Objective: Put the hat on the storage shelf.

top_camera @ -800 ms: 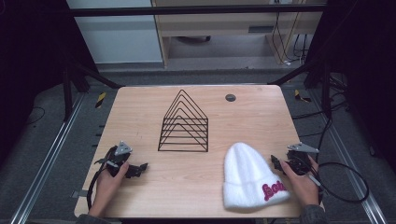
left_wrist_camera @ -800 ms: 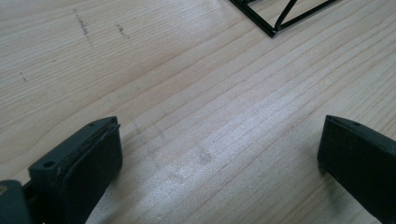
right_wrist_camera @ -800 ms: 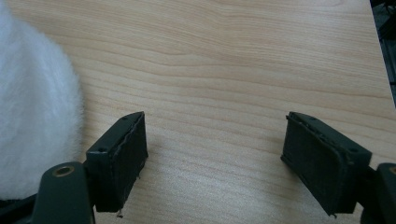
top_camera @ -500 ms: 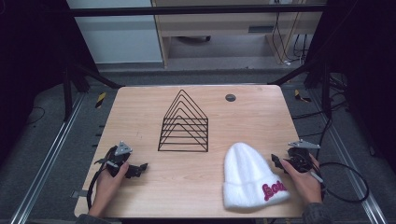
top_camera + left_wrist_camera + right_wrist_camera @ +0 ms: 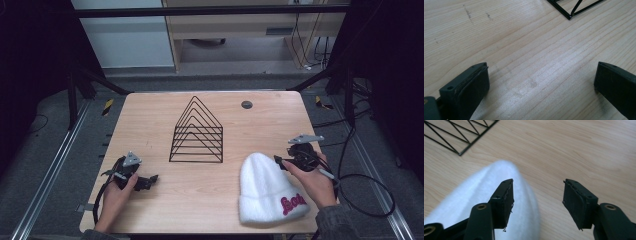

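Observation:
A white knit beanie (image 5: 267, 190) with red lettering lies flat at the table's front right. My right gripper (image 5: 281, 161) hovers open at its upper right edge. In the right gripper view one jaw is over the beanie (image 5: 484, 197) and the other over bare wood, with nothing between them (image 5: 537, 198). A black wire rack (image 5: 197, 132) of nested triangles stands in the middle of the table. My left gripper (image 5: 150, 181) rests open at the front left; in the left gripper view its jaws (image 5: 541, 87) are spread wide over bare wood, with a corner of the rack (image 5: 571, 10) ahead.
A small dark round disc (image 5: 246, 104) lies near the table's far edge. The light wooden table (image 5: 150, 120) has bare wood around the rack. Cables (image 5: 370, 190) trail off the right side by the metal frame.
My right gripper has shifted slightly up and left along the beanie's edge. The left gripper, the beanie and the rack have stayed put.

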`<state>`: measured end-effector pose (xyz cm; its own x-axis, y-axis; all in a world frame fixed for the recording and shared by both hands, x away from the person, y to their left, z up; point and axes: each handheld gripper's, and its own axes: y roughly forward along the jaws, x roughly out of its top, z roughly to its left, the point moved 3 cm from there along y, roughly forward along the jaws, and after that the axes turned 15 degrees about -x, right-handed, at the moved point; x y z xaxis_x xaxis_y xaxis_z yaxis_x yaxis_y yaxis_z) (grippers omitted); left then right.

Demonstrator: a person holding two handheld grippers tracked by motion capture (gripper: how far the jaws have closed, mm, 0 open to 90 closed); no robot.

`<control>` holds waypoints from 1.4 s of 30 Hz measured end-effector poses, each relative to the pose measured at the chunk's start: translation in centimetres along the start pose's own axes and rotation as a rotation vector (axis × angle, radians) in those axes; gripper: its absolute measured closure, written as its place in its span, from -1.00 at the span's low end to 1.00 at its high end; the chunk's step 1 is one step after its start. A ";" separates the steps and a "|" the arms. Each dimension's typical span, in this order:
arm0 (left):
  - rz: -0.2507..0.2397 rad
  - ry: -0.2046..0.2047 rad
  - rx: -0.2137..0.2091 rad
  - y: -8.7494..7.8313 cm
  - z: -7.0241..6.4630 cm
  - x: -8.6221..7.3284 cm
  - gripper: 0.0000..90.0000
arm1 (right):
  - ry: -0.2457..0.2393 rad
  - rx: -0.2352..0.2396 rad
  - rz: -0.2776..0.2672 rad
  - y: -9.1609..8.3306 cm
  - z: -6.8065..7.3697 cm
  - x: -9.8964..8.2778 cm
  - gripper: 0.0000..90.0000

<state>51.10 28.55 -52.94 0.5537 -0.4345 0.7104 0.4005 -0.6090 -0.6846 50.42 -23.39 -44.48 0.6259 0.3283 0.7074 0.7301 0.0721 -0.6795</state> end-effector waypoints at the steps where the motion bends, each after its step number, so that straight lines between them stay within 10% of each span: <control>1: 0.000 0.000 0.000 0.0 0.0 0.0 -1.00 | -0.009 0.006 0.002 0.0 0.3 0.3 -0.01; 13: 0.000 0.000 0.000 0.0 0.0 0.0 -1.00 | -0.086 0.071 0.046 1.9 2.7 2.6 0.30; 32: 0.001 0.000 0.000 0.0 0.0 0.0 -1.00 | -0.052 0.116 0.222 7.1 5.8 1.8 -0.04; 42: 0.001 0.000 0.000 0.0 0.0 0.0 -1.00 | -0.094 0.135 0.247 7.0 6.2 1.2 0.74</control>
<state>51.10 28.56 -52.94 0.5538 -0.4354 0.7098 0.3999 -0.6086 -0.6853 54.61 -16.67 -49.60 0.7476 0.4369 0.5003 0.5114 0.1019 -0.8533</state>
